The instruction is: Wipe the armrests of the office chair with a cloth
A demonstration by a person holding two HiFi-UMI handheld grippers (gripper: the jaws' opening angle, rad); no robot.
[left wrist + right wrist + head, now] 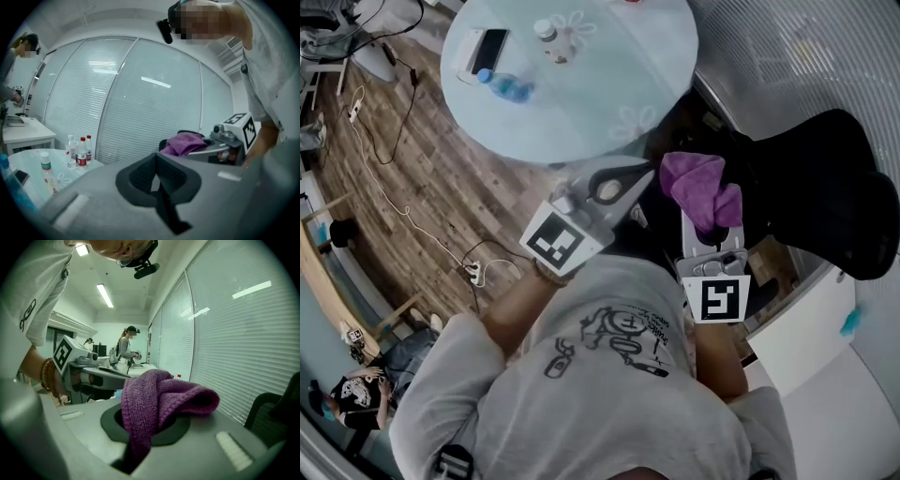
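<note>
My right gripper (705,223) is shut on a purple cloth (696,184), which bunches up over the jaws. In the right gripper view the cloth (159,397) is pinched in the jaw gap (143,430) and flops to the right. The black office chair (825,187) stands just to the right of that gripper, and part of it (274,411) shows by the blinds. I cannot make out its armrests. To the left of the cloth, my left gripper (636,175) is held in the air; its jaws (157,176) are pressed together with nothing between them. Beyond them I see the cloth (185,142).
A round glass table (581,112) lies just ahead, carrying a phone (483,49) and small bottles (553,42). Cables and a power strip (473,272) lie on the wood floor at left. A white cabinet (806,328) sits right of me. Another person (356,394) is at lower left.
</note>
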